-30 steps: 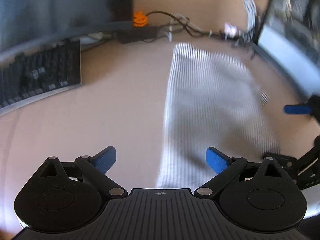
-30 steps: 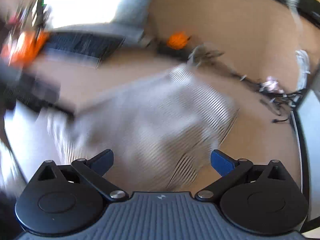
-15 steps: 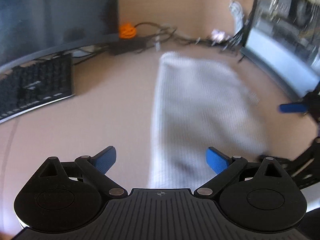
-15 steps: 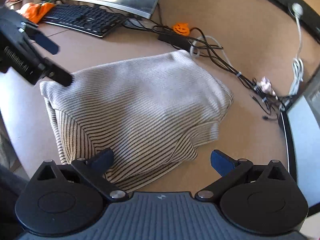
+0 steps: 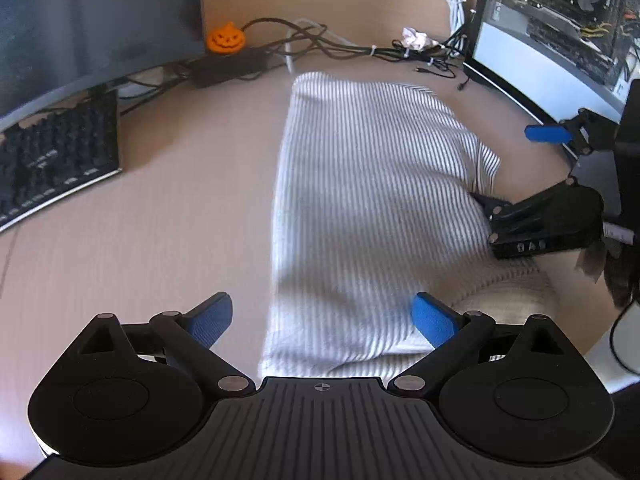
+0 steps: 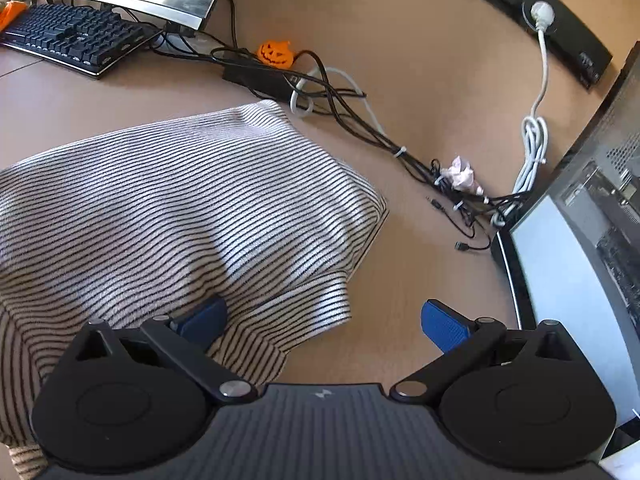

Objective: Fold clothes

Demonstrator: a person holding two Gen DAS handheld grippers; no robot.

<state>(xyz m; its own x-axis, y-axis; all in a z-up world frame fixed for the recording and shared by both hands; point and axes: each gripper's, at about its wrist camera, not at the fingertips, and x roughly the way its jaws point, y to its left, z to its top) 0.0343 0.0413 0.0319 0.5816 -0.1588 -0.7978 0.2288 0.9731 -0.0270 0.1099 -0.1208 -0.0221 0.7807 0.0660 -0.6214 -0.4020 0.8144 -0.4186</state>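
Note:
A folded grey-and-white striped garment [image 5: 372, 200] lies flat on the tan desk [image 5: 160, 220]. My left gripper [image 5: 322, 318] is open at the garment's near edge, its right finger over the cloth and its left finger over bare desk. From the right side my right gripper [image 5: 514, 168] comes in open, its upper blue finger clear of the cloth and its lower one tucked under the garment's edge. In the right wrist view the garment [image 6: 180, 208] fills the left, and the right gripper [image 6: 324, 320] has its left finger under a fold and its right finger over bare desk.
A keyboard [image 5: 52, 160] and a monitor [image 5: 80, 20] stand at the left, with an orange pumpkin figure [image 5: 226, 38] and a tangle of cables [image 5: 340, 48] behind the garment. An open computer case [image 5: 560, 20] bounds the right. A crumpled paper [image 6: 460, 172] lies among the cables.
My right gripper moved in to the garment's right edge and slid its left finger under the fold. The left gripper shifted right and closer, so the garment's near edge lies between its fingers.

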